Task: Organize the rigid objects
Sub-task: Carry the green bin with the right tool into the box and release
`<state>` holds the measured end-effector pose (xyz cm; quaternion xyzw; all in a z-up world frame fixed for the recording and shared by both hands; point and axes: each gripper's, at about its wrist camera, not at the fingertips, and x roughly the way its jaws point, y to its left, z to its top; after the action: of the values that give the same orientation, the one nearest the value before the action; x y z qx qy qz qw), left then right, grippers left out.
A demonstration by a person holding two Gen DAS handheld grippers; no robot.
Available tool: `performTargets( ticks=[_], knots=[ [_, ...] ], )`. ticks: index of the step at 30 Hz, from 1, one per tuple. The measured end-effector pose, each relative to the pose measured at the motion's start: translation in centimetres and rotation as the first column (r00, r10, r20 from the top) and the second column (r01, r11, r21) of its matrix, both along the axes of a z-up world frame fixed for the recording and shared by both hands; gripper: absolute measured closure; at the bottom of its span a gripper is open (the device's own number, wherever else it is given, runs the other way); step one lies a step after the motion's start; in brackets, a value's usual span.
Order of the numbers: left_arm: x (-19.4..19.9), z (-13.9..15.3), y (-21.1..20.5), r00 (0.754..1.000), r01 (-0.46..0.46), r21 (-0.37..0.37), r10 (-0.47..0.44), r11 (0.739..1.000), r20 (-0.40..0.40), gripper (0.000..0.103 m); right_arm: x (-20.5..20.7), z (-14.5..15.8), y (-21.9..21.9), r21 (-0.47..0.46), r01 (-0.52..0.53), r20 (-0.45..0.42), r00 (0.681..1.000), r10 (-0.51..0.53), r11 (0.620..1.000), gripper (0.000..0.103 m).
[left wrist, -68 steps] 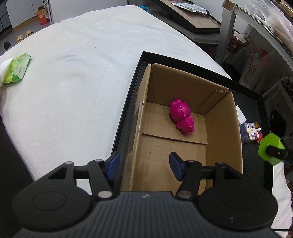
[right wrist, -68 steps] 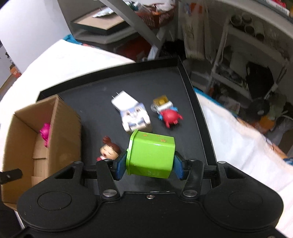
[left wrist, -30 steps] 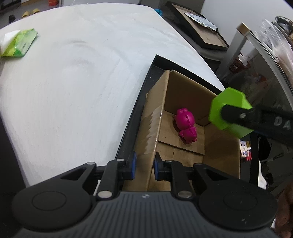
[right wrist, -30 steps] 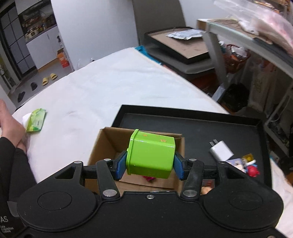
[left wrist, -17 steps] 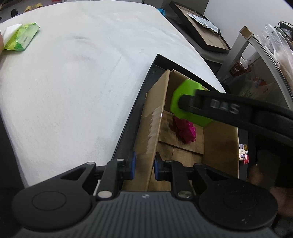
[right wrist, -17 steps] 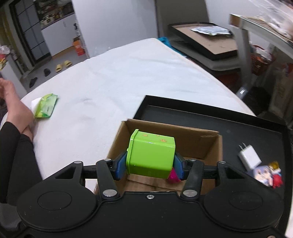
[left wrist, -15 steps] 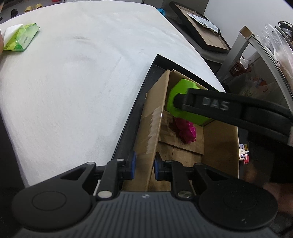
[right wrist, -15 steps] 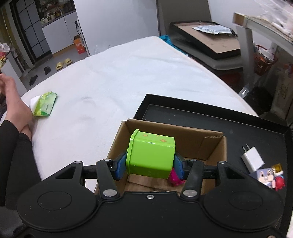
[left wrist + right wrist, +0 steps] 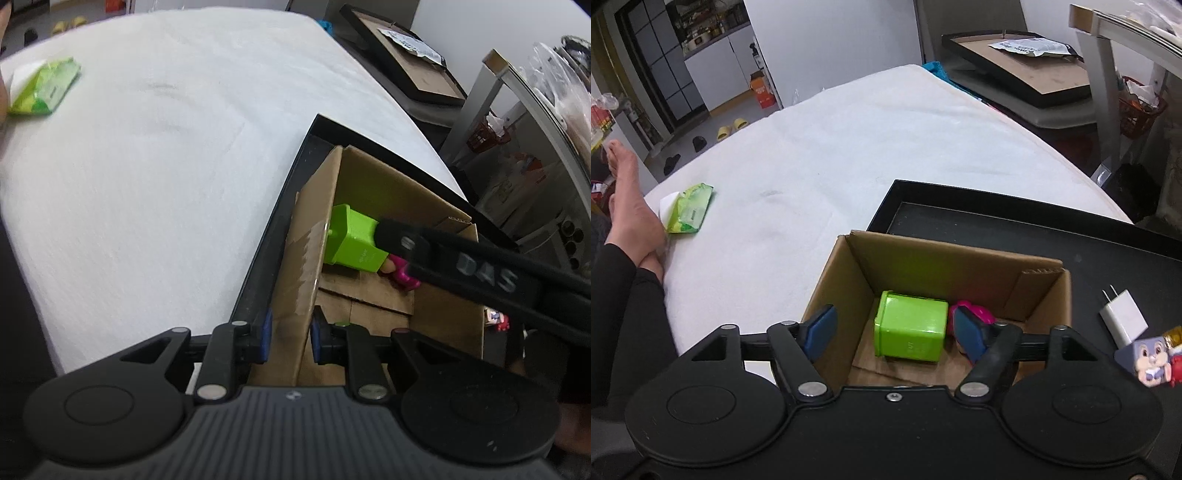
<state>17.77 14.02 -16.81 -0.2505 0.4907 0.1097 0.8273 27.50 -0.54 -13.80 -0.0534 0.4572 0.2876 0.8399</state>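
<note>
Now right claw (image 9: 892, 332) angles down, opening over green box (image 9: 910, 325).

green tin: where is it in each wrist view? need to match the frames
Left wrist: green tin right of centre, inside the cardboard box, partly behind the right gripper's finger.
Right wrist: green tin low centre, on the box floor between the opening pads.
Shared landmark: pink toy beside it.
</note>
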Motion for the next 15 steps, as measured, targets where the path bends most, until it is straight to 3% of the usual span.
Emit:
performTargets(
  ticks=[10, 15],
  knots=[
    [0.5, 0.9, -1.5, 0.999, 0.025, 0.086, -0.024, 0.996, -0.022, 0.078, -0.9, 2.3, -4.9, 0.053, 0.045, 0.034, 0.998, -0.047, 0.998, 0.025],
    [0.9, 1.1, -2.6, 0.999, 0.036, 0.128, -0.031, 0.991, -0.035, 0.069, -1.0, 2.9, -7.6, 0.054, 0.085, 0.088, 0.992, -0.09, 0.995, 0.022]
  ],
)
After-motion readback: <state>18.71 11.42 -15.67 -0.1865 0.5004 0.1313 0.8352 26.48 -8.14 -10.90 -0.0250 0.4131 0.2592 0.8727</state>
